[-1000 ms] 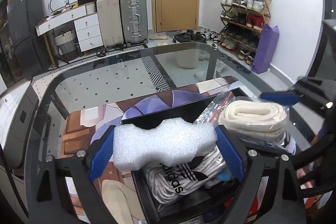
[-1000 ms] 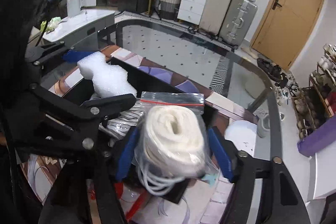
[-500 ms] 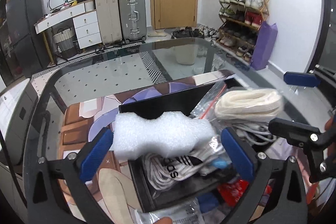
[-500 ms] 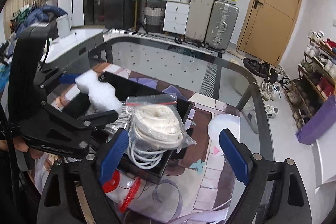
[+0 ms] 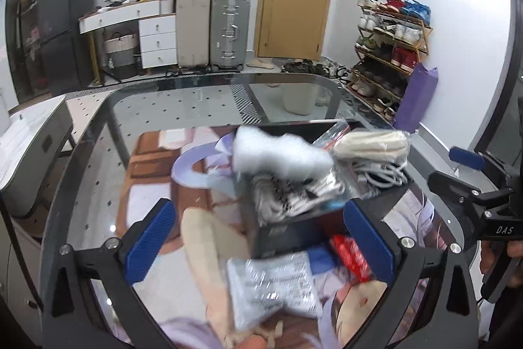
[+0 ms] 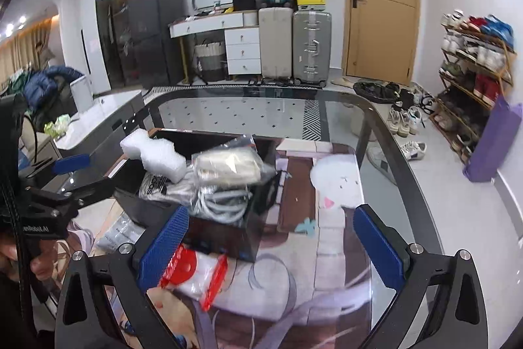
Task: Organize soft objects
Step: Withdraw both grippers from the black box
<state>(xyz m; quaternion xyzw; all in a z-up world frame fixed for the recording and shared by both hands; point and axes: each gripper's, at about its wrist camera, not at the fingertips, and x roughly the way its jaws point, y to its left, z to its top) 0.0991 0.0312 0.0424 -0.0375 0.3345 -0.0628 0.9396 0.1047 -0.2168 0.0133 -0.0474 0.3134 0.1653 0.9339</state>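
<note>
A black box (image 6: 225,237) (image 5: 287,234) stands on the printed mat on the glass table. In it lie a white foam block (image 6: 153,154) (image 5: 281,152), a bagged roll of cream cloth (image 6: 228,165) (image 5: 372,144), a white cable coil (image 6: 222,201) and a bagged adidas item (image 6: 160,185). My left gripper (image 5: 261,237) is open and empty, pulled back in front of the box. My right gripper (image 6: 271,241) is open and empty, back from the box's right side.
A clear bag with white printed contents (image 5: 274,287) and a red-and-white packet (image 6: 193,270) lie on the mat (image 6: 327,251) in front of the box. The glass table edge (image 6: 421,218) curves at right. Suitcases, a door and a shoe rack stand behind.
Both grippers opened, releasing the foam block and the bagged cloth roll into the box. Both then drew back and up from the box.
</note>
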